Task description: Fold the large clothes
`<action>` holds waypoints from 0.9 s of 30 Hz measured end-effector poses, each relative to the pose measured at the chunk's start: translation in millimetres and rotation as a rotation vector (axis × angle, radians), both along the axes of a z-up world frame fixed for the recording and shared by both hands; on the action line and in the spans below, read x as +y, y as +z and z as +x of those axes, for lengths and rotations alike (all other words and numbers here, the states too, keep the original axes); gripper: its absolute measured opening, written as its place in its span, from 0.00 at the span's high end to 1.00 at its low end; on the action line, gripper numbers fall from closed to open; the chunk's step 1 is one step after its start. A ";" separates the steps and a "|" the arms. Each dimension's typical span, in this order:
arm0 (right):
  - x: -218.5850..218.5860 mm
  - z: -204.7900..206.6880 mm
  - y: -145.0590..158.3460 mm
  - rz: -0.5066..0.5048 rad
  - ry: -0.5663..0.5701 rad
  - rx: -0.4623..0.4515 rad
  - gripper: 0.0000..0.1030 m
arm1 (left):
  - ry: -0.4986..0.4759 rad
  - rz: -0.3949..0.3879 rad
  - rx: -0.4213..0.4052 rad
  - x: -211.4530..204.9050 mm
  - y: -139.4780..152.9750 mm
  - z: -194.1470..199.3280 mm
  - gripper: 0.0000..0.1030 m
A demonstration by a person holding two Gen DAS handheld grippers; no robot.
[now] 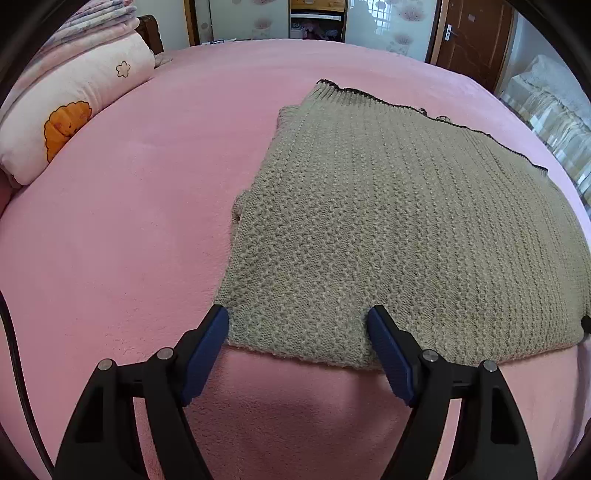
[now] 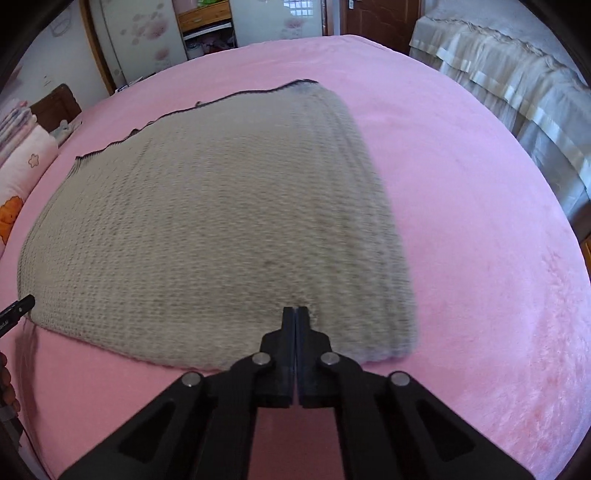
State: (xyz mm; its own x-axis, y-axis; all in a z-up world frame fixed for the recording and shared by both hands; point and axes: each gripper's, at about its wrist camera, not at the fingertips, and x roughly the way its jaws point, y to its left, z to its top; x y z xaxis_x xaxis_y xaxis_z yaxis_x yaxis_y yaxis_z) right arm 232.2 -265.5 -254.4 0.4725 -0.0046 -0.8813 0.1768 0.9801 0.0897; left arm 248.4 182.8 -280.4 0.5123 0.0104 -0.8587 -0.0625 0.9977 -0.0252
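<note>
A beige knitted sweater (image 1: 388,229) with a dark-trimmed far hem lies flat on the pink bed (image 1: 129,221), folded into a rough rectangle. My left gripper (image 1: 297,319) is open, its blue-padded fingers spread over the sweater's near left corner, with no cloth between them. In the right wrist view the sweater (image 2: 207,229) is blurred. My right gripper (image 2: 295,310) is shut, its tips over the sweater's near edge; no cloth shows pinched between them. The left gripper's tip (image 2: 18,308) shows at the far left edge of that view.
A pink pillow with an orange bear print (image 1: 70,122) and folded quilts lie at the bed's left side. A wardrobe (image 1: 317,18) and a brown door (image 1: 472,33) stand beyond the bed. A second bed with a pale cover (image 2: 517,74) is at the right.
</note>
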 end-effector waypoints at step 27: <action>95.9 -7.6 97.8 -0.072 0.172 -0.248 0.97 | 0.079 -0.211 -0.129 6.4 83.1 -57.5 0.05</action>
State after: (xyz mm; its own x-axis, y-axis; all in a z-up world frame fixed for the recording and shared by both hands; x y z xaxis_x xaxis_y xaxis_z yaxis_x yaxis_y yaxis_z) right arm 224.5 -169.6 -156.6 0.6722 0.0359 -0.7395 -0.0109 0.9992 0.0386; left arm 190.9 189.3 -197.3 0.6226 -0.1180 -0.7736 -0.1228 0.9616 -0.2454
